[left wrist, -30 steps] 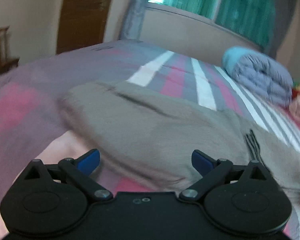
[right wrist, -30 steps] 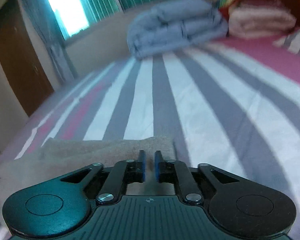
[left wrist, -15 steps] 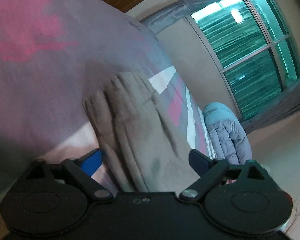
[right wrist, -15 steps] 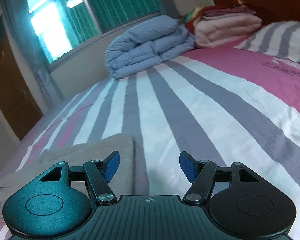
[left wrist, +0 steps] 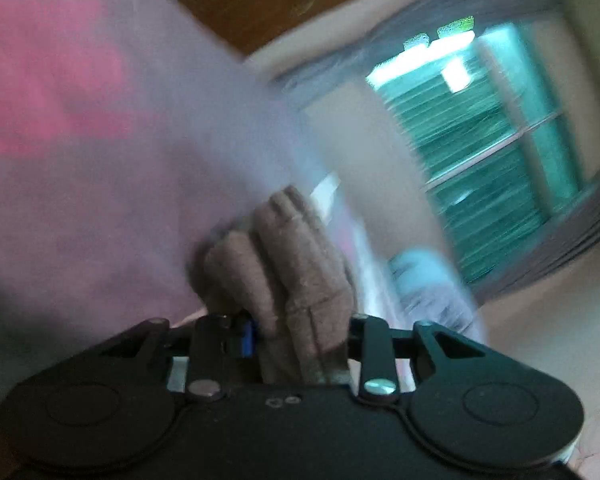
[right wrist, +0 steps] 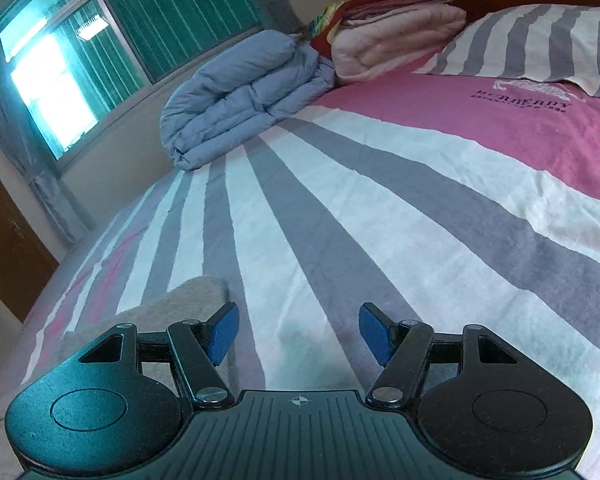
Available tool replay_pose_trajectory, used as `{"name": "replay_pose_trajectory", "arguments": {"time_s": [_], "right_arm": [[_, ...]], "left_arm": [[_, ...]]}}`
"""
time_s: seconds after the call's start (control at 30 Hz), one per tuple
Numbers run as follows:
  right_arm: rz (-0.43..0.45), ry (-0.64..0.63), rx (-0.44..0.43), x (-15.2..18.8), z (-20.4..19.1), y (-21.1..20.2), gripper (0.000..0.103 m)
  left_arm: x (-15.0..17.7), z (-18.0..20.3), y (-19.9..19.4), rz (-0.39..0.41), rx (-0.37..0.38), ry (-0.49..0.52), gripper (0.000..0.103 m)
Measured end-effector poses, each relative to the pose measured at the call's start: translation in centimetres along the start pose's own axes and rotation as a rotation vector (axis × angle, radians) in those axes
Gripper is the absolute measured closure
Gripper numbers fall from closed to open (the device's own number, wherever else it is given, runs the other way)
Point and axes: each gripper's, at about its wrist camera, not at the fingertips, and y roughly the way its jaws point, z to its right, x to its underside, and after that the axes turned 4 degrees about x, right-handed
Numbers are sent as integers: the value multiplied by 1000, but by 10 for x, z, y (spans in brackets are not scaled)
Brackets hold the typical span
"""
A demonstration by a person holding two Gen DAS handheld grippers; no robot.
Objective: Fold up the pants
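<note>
The grey-brown pants (left wrist: 284, 264) bunch up in thick folds between the jaws of my left gripper (left wrist: 300, 334). The jaws are closing and pinch the fabric from both sides; the blue left pad (left wrist: 247, 336) shows, the right one is hidden by cloth. This view is rolled and blurred. In the right wrist view my right gripper (right wrist: 299, 332) stands open just above the striped bed sheet (right wrist: 340, 220) with nothing between its fingers. A corner of the pants (right wrist: 188, 300) lies just behind its left fingertip.
A folded blue-grey duvet (right wrist: 240, 96) lies at the far side of the bed under the window (right wrist: 140, 20). Folded pink blankets (right wrist: 396, 40) and a striped pillow (right wrist: 540, 40) sit at the headboard end. A brown door (right wrist: 4, 248) is on the left.
My left gripper rolled, dropped onto the pants and went from wide open to pinching the bunched fabric. My right gripper opened and shifted right, off the pants' edge.
</note>
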Motion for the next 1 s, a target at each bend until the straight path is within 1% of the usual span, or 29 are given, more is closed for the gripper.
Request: {"name": "replay_pose_trajectory", "arguments": {"time_s": [0.03, 0.1, 0.17, 0.23, 0.33, 0.4, 0.47, 0.57, 0.7, 0.77, 0.87, 0.93, 1.0], "right_arm": [[0, 4, 3, 0, 1, 0, 37], [-8, 12, -1, 0, 4, 1, 37], [-22, 23, 3, -1, 8, 5, 37], [-28, 34, 0, -2, 10, 7, 37], [-32, 9, -16, -6, 8, 8, 37], [-23, 1, -21, -10, 7, 6, 37], [-11, 20, -39, -16, 11, 4, 37], [9, 53, -55, -23, 18, 0, 37], [17, 106, -59, -32, 34, 2, 37], [29, 137, -52, -35, 42, 1, 37], [44, 139, -32, -33, 52, 0, 37], [30, 142, -21, -31, 59, 1, 37], [20, 130, -21, -31, 61, 1, 37]], "left_arm": [[4, 2, -5, 14, -8, 19, 80], [7, 7, -6, 9, -30, 19, 80], [4, 25, -5, 14, -39, 59, 80], [2, 54, -6, 30, -17, 137, 80], [1, 109, -2, 35, 9, 266, 80], [9, 143, 2, 34, 24, 346, 80], [25, 181, 9, 19, 60, 444, 81], [56, 225, 25, -24, 115, 553, 81], [117, 278, 55, -106, 148, 703, 81], [147, 294, 67, -142, 157, 752, 81], [200, 316, 81, -208, 187, 855, 81], [231, 318, 89, -253, 203, 908, 81], [262, 321, 98, -294, 200, 976, 81]]}}
